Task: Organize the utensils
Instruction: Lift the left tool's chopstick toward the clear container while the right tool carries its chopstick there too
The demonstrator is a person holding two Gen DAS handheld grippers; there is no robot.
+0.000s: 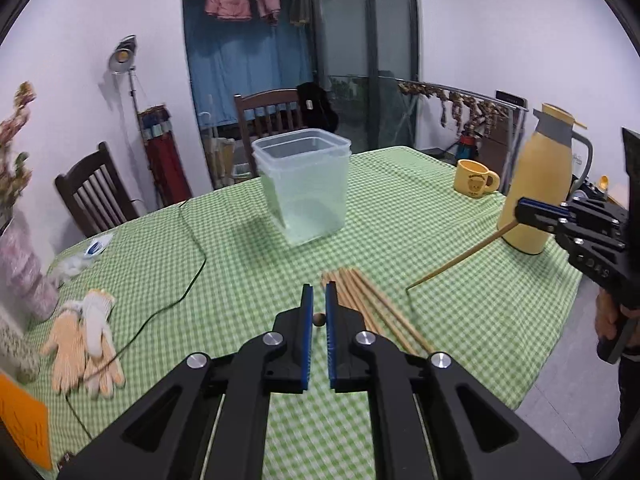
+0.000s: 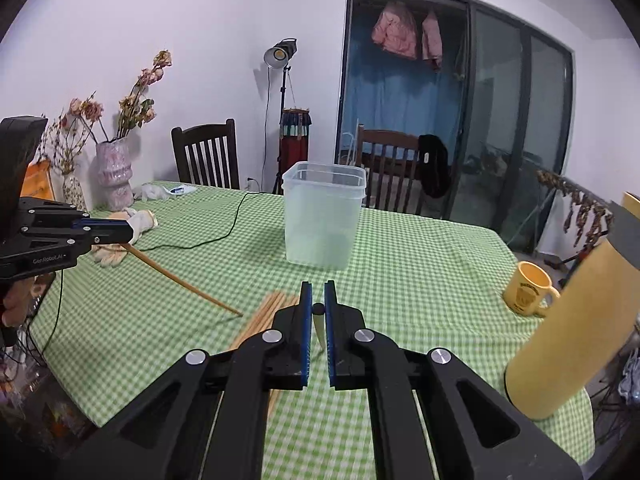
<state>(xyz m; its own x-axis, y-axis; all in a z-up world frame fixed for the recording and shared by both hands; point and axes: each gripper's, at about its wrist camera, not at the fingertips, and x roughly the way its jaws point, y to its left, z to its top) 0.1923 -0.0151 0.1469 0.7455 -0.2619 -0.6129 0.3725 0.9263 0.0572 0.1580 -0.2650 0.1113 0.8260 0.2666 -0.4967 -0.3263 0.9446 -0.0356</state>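
Observation:
A clear plastic tub stands open on the green checked table; it also shows in the right wrist view. Several wooden chopsticks lie in a bundle in front of it, also in the right wrist view. My left gripper is shut on one chopstick, seen end-on here and slanting down to the cloth in the right wrist view. My right gripper is shut on another chopstick, which slants down in the left wrist view.
A yellow thermos and yellow mug stand at the table's right. Work gloves, a thin cable and a vase of dried flowers are on the left. Wooden chairs stand around the table.

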